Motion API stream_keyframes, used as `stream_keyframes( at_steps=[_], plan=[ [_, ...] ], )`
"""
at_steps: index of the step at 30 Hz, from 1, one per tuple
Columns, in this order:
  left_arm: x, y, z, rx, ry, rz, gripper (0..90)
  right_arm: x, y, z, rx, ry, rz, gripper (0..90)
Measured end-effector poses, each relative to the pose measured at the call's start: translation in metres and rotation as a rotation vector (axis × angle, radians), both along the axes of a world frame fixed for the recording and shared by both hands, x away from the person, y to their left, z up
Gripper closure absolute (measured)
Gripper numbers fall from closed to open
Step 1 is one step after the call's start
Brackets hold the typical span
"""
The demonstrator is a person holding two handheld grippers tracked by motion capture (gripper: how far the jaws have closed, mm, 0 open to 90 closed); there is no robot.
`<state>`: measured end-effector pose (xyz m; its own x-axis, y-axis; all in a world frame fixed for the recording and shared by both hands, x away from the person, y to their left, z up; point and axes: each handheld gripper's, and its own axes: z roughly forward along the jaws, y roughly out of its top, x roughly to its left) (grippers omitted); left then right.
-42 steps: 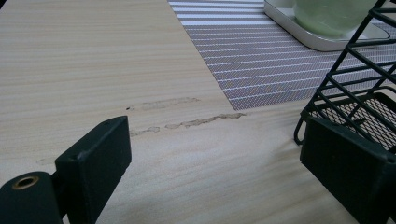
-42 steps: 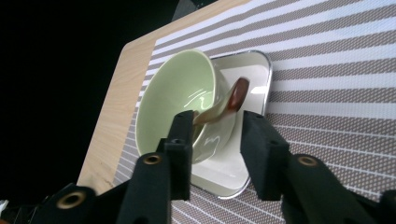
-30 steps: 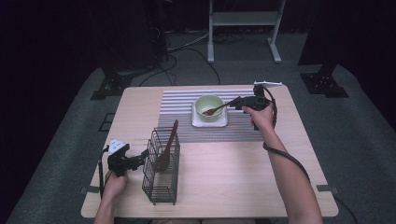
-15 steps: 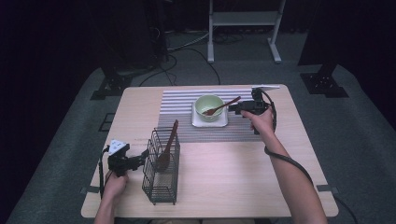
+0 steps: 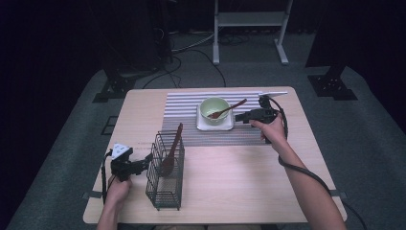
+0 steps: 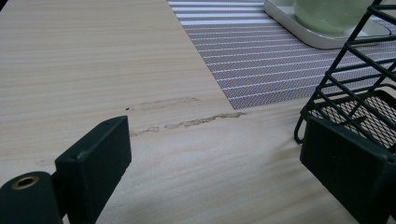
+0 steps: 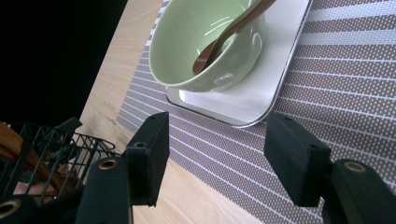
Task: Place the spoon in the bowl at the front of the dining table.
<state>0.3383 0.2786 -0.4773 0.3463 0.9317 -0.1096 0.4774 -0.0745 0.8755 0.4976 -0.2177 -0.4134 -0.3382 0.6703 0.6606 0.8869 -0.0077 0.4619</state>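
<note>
Spoon (image 5: 228, 109) left leaning in bowl (image 5: 214, 109), upper middle. Right gripper (image 5: 245, 116) beside it, fingers released, likely just done. Left gripper (image 5: 143, 164), fingers wide apart, steadying rack (image 5: 165, 184) lower left.

My left tool (image 5: 125, 165) was a black handheld unit with a pale grey three-cornered plate (image 5: 120, 149) on top and a black cable (image 5: 103, 177) trailing back along the hand. My right tool (image 5: 256, 115) was black as well, its thick black cable (image 5: 285, 127) looping behind the wrist. Both forearms were bare, with no sleeves in sight. In the left gripper view my left tool's pads (image 6: 95, 163) were blocky, matte black rectangles, with a brass-coloured ringed hole (image 6: 25, 182) in the mount. In the right gripper view my right tool's pads (image 7: 152, 156) looked the same, with brass-ringed holes (image 7: 108, 164) on both mounts.
</note>
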Motion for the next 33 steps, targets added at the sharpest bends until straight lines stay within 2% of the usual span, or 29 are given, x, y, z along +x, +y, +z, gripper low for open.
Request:
stream_keyframes(
  at_steps=[9, 23, 33],
  plan=[
    [0.000, 0.000, 0.000, -0.001, 0.001, 0.001, 8.0, -0.013, -0.004, 0.000, -0.006, -0.011, 0.045, 34.5],
    [0.000, 0.000, 0.000, -0.002, 0.002, 0.001, 8.0, -0.026, -0.002, 0.005, -0.011, -0.030, 0.083, 33.9],
    [0.000, 0.000, 0.000, 0.001, 0.003, 0.002, 8.0, -0.036, -0.001, 0.002, -0.010, -0.033, 0.107, 33.4]
  ],
)
